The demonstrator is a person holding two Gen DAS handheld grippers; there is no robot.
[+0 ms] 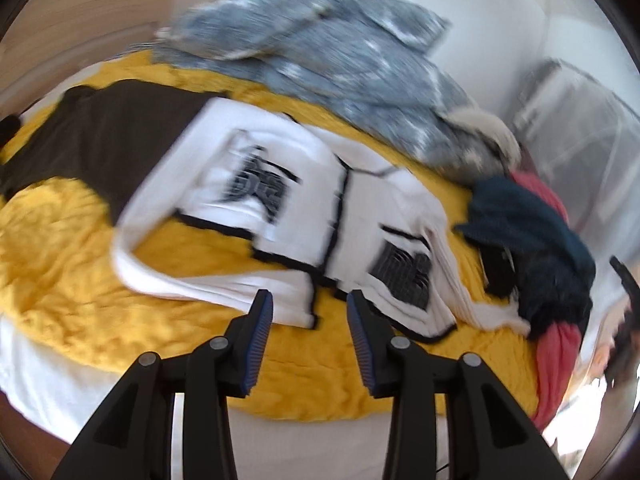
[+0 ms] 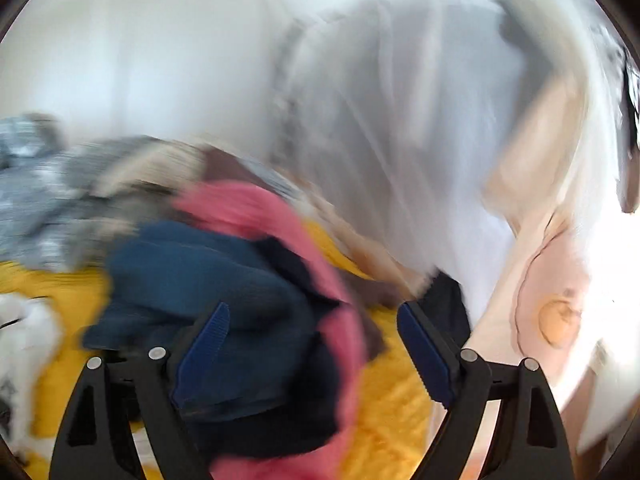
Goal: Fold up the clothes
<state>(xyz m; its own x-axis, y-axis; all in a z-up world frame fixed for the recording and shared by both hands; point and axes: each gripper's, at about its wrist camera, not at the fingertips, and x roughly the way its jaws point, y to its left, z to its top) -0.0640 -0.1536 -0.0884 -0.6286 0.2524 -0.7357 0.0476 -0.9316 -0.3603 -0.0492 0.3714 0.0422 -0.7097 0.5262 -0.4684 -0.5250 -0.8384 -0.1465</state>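
I am working over a fluffy mustard-yellow blanket (image 1: 72, 240) that is covering the bed, with clothes lying on it from the far side to the near edge. A blue-grey mottled garment (image 1: 320, 48) is sprawling along the far side, and a dark brown garment (image 1: 100, 132) is lying flat on the left. The white top with black trim and dark printed patches (image 1: 280, 208) is lying partly folded in the middle, its near hem just ahead of my left gripper (image 1: 310, 320), whose jaws are standing partly apart with nothing between them. To the right a heap of a dark navy knit (image 2: 192, 276) and a coral-pink garment (image 2: 248, 208) is sitting near the blanket's edge. My right gripper (image 2: 316, 340) is gaping wide above that heap and holding nothing, and its view is smearing badly. The risk I am seeing: closing on the heap could catch navy and pink layers together and drag the pile off the edge. My left jaws could likewise pinch the fluffy blanket along with the white hem and spoil the fold.
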